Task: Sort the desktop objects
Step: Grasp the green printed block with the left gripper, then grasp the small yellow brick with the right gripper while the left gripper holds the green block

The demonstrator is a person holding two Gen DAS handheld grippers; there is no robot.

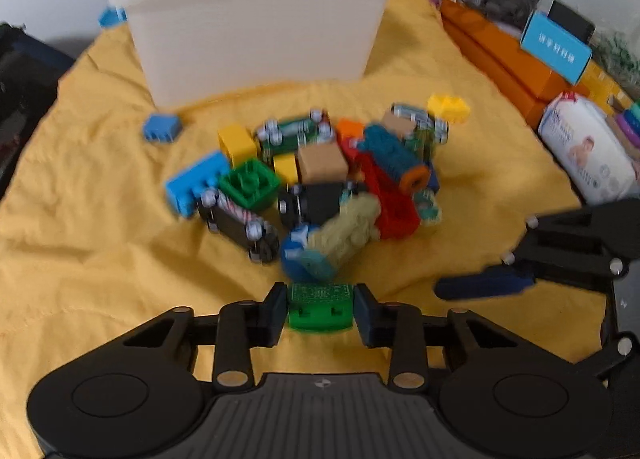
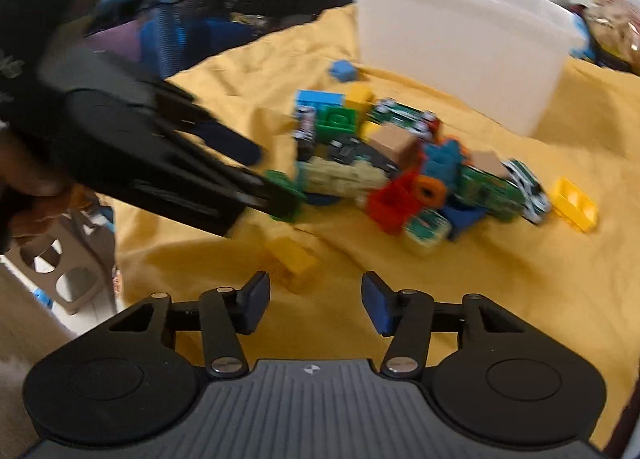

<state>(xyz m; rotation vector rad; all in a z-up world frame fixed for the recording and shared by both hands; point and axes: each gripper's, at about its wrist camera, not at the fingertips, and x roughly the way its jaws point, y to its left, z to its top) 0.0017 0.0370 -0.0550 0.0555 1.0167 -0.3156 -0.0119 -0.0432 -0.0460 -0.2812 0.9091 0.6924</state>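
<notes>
On the yellow cloth [image 1: 100, 219], left claw [image 1: 321, 309] is clamped on a green block [image 1: 320, 307], pads tight on both its sides, at the near edge of the toy pile [image 1: 320, 187]. Best lift straight up, keep the squeeze even, then carry over to the white bin [image 1: 256, 27] behind the pile. Right claw [image 2: 316, 305] is half open and holds nothing; a yellow block [image 2: 290, 259] lies just ahead of its left pad.

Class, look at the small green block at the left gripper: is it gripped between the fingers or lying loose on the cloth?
Gripped. The green block sits between the left gripper's fingers, both pads against its sides.
</notes>
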